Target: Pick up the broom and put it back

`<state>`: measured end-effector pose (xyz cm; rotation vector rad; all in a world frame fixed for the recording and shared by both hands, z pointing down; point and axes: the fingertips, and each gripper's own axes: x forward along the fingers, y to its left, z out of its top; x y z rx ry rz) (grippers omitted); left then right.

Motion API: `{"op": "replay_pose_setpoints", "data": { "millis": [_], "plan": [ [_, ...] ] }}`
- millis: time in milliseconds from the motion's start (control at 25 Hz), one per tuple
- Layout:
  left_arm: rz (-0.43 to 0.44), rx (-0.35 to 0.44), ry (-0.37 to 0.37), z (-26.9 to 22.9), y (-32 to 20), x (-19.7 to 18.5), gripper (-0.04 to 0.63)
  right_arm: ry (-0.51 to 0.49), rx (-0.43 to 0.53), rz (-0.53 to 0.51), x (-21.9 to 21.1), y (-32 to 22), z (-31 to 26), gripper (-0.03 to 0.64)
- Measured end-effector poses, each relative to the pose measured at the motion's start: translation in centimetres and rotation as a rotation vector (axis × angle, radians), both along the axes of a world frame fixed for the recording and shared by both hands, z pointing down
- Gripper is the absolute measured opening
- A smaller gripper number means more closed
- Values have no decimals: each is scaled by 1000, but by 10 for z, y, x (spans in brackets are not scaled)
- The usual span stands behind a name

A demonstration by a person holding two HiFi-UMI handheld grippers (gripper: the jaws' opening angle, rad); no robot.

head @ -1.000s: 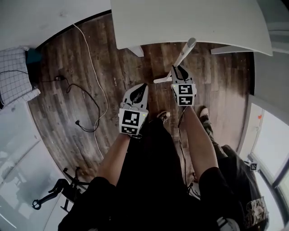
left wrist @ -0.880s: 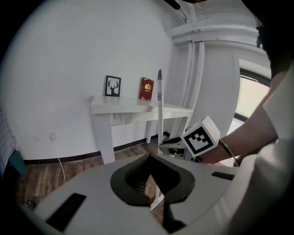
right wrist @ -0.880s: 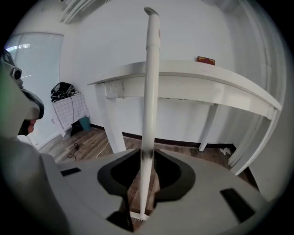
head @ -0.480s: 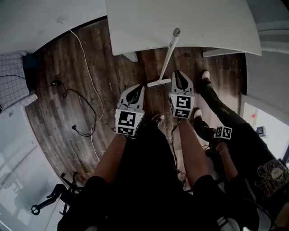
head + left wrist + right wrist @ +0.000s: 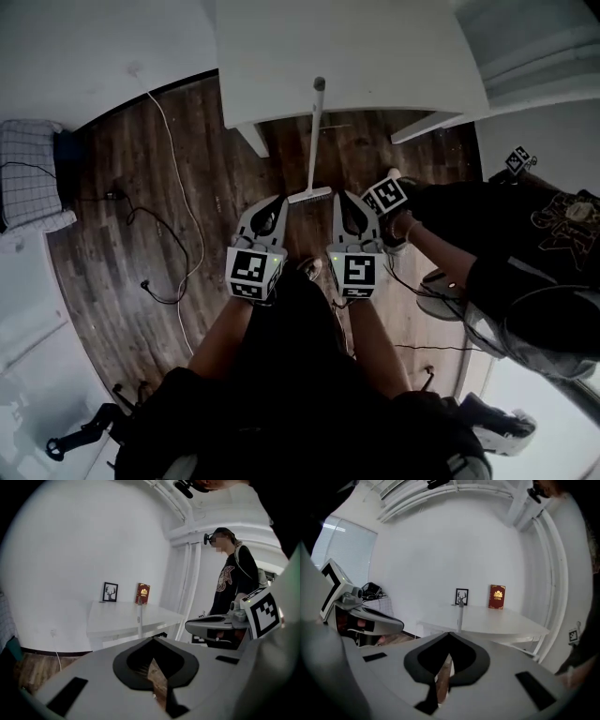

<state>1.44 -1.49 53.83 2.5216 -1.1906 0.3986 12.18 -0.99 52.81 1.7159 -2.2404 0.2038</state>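
Note:
The broom (image 5: 312, 141) stands upright on the wood floor, its white handle top against the white table's front edge (image 5: 281, 114) and its head (image 5: 309, 195) on the floor. In the left gripper view the handle (image 5: 139, 617) rises in front of the table; the right gripper view shows the same handle (image 5: 460, 613). My left gripper (image 5: 277, 200) sits just left of the head, shut and empty. Just right of the head, my right gripper (image 5: 343, 197) is also shut with nothing in it. Neither touches the broom.
A second person (image 5: 525, 253) stands at the right, holding a marker-cube gripper (image 5: 386, 195) close to my right gripper. A white cable (image 5: 178, 141) and a black cable (image 5: 150, 225) run over the floor at left. A framed picture (image 5: 110, 592) and a red book (image 5: 143, 594) stand on the table.
The broom went from leaning right, beside my right gripper, to standing upright against the table. Both grippers rose and drew back from it. The other person moved in at the right.

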Motion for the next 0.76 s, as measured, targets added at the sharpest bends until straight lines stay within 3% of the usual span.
{"op": "replay_pose_setpoints", "data": {
  "millis": [160,760],
  "plan": [
    [-10,20,-2,-8,6,3,0,8,49,-55,-6,1,-16,21],
    [5,44,-12,-50,37,1,0,18,100,-77,-12,29,-70,21]
  ]
}}
